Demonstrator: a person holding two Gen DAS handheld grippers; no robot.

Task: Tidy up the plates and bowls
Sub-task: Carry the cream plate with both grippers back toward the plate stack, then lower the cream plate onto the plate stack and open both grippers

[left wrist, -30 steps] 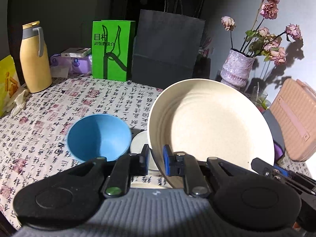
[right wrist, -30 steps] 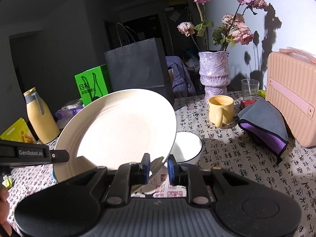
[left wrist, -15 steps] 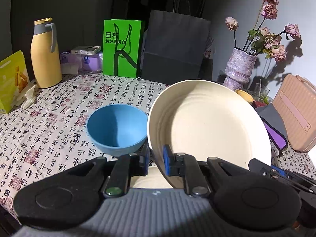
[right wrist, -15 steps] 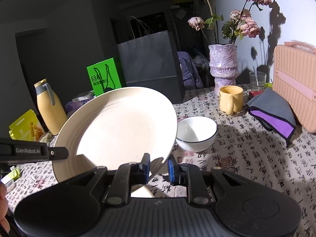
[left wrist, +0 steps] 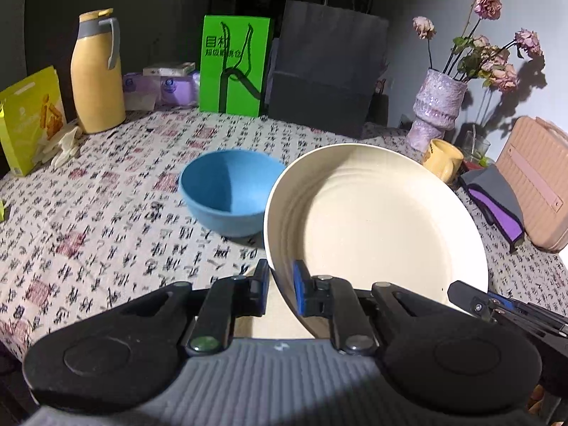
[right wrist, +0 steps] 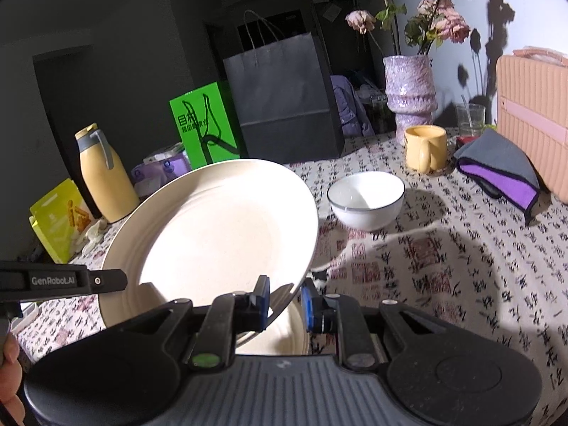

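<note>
A large cream plate hangs tilted above the table, held by both grippers at once. My left gripper is shut on its left rim, and my right gripper is shut on its right rim. Under the held plate a second cream plate lies flat on the cloth. A blue bowl stands just beyond the plate's left edge. To the plate's right sits a white bowl with a dark rim. A person's hand shows at the lower left.
On the patterned tablecloth stand a yellow jug, a green bag, a dark paper bag, a purple vase, a yellow mug, a folded grey-purple cloth, a pink case and a yellow packet.
Both grippers have drawn back and sunk with the plate in their grip. The bowls now sit farther off in both views, and the flat plate below shows more.
</note>
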